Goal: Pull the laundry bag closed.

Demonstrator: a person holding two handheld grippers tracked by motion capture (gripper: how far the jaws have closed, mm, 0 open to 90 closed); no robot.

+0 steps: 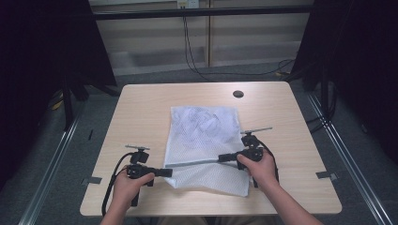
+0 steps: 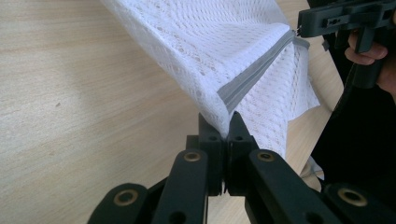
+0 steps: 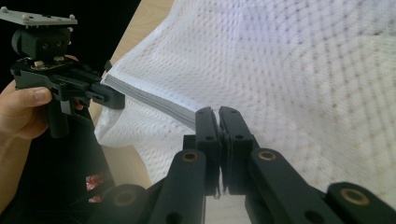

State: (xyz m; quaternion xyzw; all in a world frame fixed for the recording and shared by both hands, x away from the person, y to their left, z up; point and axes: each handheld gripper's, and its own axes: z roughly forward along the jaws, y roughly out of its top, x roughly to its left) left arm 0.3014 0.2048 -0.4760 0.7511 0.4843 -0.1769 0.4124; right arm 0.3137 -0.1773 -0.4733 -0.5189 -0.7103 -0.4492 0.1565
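A white mesh bag (image 1: 206, 133) lies flat in the middle of the wooden table (image 1: 141, 112), with something pale inside its far half. A grey zipper band (image 1: 192, 162) runs across its near part. My left gripper (image 1: 168, 172) is shut on the bag's left edge at the zipper's end, lifting the mesh (image 2: 210, 46) a little; its jaws (image 2: 227, 123) pinch the fabric beside the grey band (image 2: 254, 77). My right gripper (image 1: 220, 158) is shut on the other end of the zipper (image 3: 149, 100), its tips (image 3: 218, 114) closed on the band. The band is pulled taut between both grippers.
A round dark cable hole (image 1: 238, 93) sits near the table's far edge. Bare wood stretches left and right of the bag. Black cables (image 1: 192, 61) hang and lie on the floor behind the table, between dark curtains on both sides.
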